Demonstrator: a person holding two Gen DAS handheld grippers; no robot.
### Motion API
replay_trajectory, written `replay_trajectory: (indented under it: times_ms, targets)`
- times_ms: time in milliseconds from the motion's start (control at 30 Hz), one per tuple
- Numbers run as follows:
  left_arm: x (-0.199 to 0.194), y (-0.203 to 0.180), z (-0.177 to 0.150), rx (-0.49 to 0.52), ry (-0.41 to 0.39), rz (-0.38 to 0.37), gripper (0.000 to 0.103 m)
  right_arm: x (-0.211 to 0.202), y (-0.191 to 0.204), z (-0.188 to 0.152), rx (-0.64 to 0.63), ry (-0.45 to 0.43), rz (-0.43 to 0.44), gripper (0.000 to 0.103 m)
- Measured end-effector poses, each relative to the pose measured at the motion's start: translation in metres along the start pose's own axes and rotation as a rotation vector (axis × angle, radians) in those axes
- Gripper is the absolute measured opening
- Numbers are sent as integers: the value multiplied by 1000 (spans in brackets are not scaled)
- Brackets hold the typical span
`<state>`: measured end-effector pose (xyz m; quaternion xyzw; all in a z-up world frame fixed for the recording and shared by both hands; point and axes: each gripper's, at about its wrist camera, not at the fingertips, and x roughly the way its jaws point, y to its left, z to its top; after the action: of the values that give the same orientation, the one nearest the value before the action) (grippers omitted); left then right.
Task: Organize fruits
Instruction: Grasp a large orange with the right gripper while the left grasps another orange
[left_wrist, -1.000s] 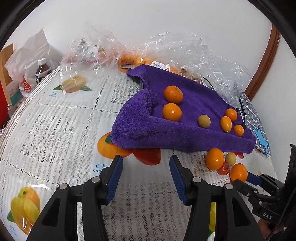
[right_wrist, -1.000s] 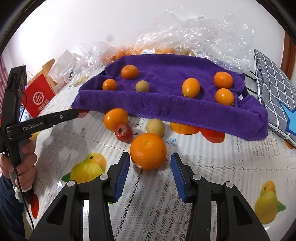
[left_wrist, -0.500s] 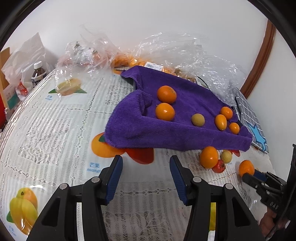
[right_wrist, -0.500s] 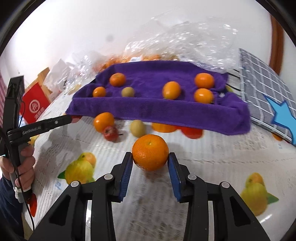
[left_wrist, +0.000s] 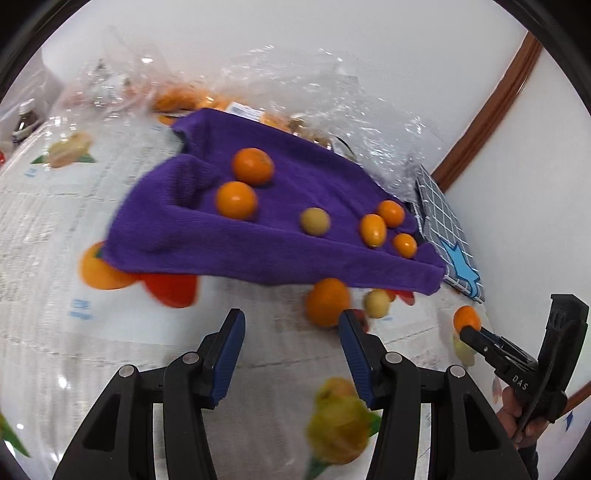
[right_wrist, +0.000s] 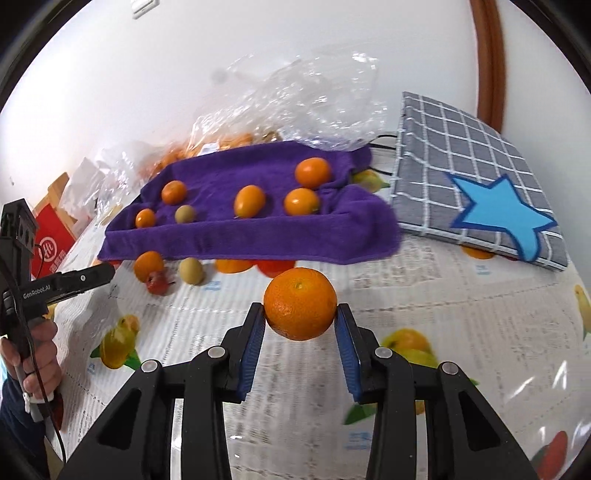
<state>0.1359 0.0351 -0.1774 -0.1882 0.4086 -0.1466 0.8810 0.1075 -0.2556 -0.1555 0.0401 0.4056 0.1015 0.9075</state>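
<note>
On the purple towel (right_wrist: 229, 236), at about eleven o'clock from the right gripper (right_wrist: 300, 315), six fruits already lie in loose rows: five orange ones and a small greenish one (right_wrist: 184, 213). That gripper is clenched on a large orange (right_wrist: 300, 302), pads pressed to both its sides and the fruit lifted clear of the tablecloth (right_wrist: 443, 332); by my reckoning it goes to the towel next. Three pieces wait on the tablecloth just below the towel's near edge: an orange (right_wrist: 148, 264), a small red fruit (right_wrist: 158, 284) and a pale yellowish one (right_wrist: 191, 270). The left gripper (left_wrist: 291, 332) hangs released and empty over the cloth. Its view is smeared, and one of its fingers covers most of the red fruit. More oranges sit inside the crumpled plastic bags (right_wrist: 295, 99) at twelve o'clock, uncountable from here.
</note>
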Motion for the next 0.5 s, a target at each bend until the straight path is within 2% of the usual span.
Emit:
replay_trajectory:
  times_ms: [100,233,333,500]
  targets:
    - [11,-11,4,-6,18,-9,49,-5,-7,0,13,-7,1,39]
    - [26,-18,7,-10,32,37,49,-11,-16,-3,19,-15,-2,39]
    - [29,-19,7,-12,26,43,47,-11,-21,-4,18,-18,-27,39]
    - [35,-21,10,-20,50,36,32,-12,-27,-5,34,-15,-26,39]
